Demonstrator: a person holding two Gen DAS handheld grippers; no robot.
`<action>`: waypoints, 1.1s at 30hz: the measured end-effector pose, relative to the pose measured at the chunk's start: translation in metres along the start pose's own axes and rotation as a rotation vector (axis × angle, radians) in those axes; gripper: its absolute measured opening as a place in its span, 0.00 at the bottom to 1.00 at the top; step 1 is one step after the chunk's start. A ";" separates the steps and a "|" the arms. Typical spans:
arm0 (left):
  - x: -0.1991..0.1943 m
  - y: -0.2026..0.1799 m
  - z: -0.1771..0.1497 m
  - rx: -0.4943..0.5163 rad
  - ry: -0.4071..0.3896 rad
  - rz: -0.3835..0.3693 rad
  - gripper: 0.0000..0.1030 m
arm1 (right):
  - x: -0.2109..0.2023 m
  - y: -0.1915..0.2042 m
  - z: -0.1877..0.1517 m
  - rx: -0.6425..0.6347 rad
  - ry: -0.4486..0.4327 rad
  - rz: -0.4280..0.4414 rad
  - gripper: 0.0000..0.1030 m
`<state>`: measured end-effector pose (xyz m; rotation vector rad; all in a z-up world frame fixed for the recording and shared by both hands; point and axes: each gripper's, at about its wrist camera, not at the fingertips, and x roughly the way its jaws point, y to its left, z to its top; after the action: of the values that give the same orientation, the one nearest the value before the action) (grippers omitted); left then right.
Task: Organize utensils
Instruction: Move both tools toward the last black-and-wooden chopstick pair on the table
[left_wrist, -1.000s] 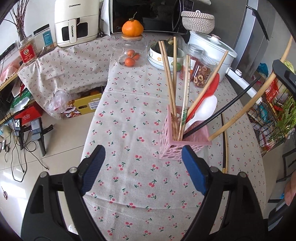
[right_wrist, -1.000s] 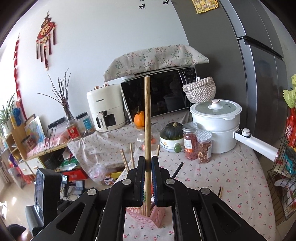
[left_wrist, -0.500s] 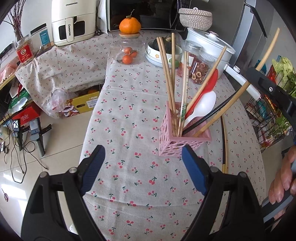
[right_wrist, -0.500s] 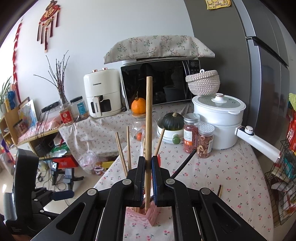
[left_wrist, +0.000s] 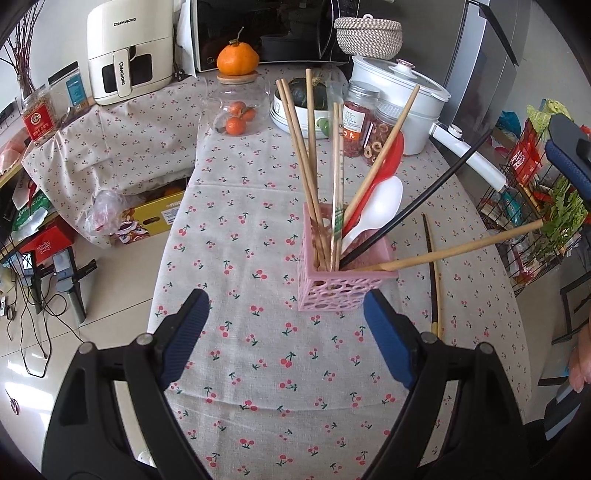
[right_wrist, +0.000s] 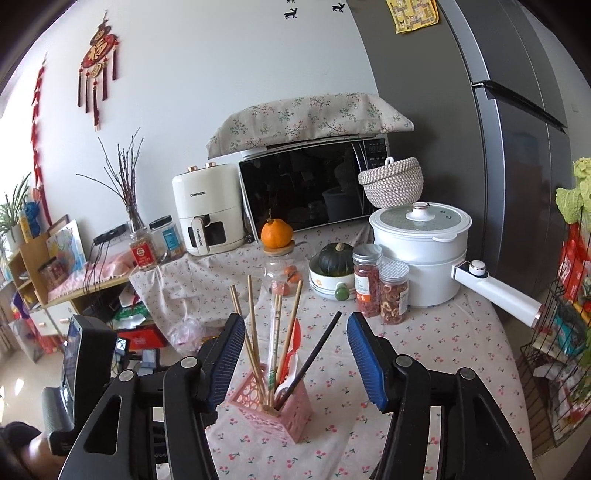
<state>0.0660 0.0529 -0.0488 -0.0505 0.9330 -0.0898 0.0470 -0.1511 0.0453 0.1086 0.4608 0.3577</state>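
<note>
A pink perforated holder (left_wrist: 345, 282) stands on the cherry-print tablecloth (left_wrist: 258, 369); it also shows in the right wrist view (right_wrist: 271, 408). It holds several wooden chopsticks, a black chopstick (left_wrist: 410, 206), a red spoon (left_wrist: 384, 170) and a white spoon (left_wrist: 380, 206). One wooden chopstick (left_wrist: 458, 249) leans low out to the right, free of any grip. Two more chopsticks (left_wrist: 434, 273) lie on the cloth right of the holder. My left gripper (left_wrist: 284, 339) is open and empty in front of the holder. My right gripper (right_wrist: 295, 365) is open and empty above it.
At the table's back stand a white pot with a long handle (left_wrist: 402, 107), two jars (left_wrist: 365, 122), a bowl with a squash (left_wrist: 303, 107), a glass jar of oranges (left_wrist: 238, 107), a microwave and an air fryer (left_wrist: 125, 51). A wire rack (left_wrist: 532, 206) stands right of the table.
My right gripper opened and let go of the wooden chopstick. The chopstick dropped into the pink holder and now leans out to the right. My left gripper stayed open.
</note>
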 end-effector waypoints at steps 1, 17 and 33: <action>0.000 -0.002 0.000 0.004 0.000 -0.003 0.86 | -0.003 -0.005 0.000 0.008 0.002 -0.007 0.64; 0.022 -0.033 -0.016 0.009 0.091 -0.083 0.92 | 0.010 -0.085 -0.041 0.100 0.230 -0.194 0.83; 0.052 -0.061 -0.041 0.051 0.025 -0.080 0.93 | 0.099 -0.131 -0.111 0.104 0.528 -0.291 0.82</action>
<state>0.0611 -0.0130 -0.1098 -0.0389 0.9534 -0.1884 0.1210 -0.2351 -0.1185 0.0449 1.0056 0.0697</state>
